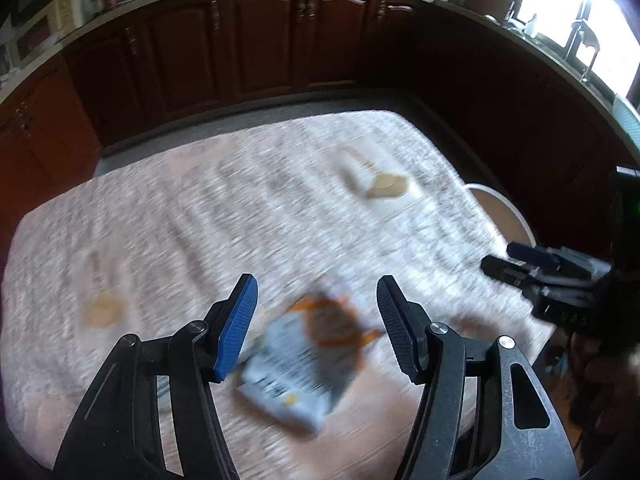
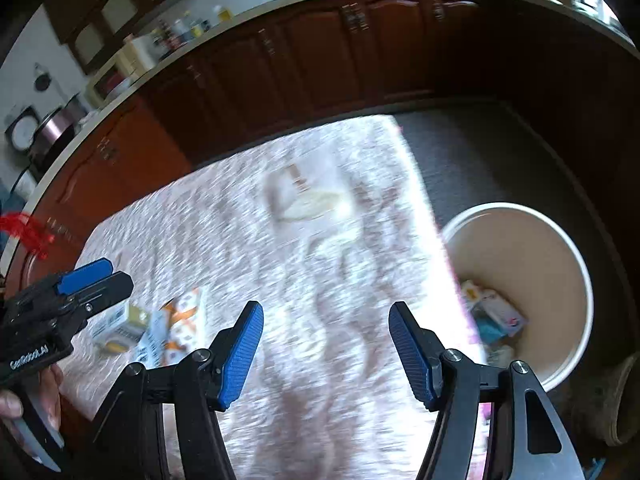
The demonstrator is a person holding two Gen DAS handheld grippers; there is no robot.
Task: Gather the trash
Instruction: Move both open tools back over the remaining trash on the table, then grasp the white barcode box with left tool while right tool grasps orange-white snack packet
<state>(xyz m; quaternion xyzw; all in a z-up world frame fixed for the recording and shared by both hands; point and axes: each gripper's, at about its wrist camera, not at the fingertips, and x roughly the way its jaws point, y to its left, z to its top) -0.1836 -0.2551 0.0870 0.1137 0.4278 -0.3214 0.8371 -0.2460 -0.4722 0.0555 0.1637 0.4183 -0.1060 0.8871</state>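
While both views are smeared by motion blur, the left gripper [image 1: 316,316] hangs over the patterned tablecloth [image 1: 200,208] with its jaws spread and nothing between the pads; a crumpled orange-and-white wrapper [image 1: 308,360] lies on the cloth below them. The right gripper [image 2: 326,344] is likewise spread and empty, above bare cloth. Beside the table's right edge stands a white bin [image 2: 568,248] with discarded packets at its bottom. Dark wooden cabinets [image 1: 260,40] close the background.
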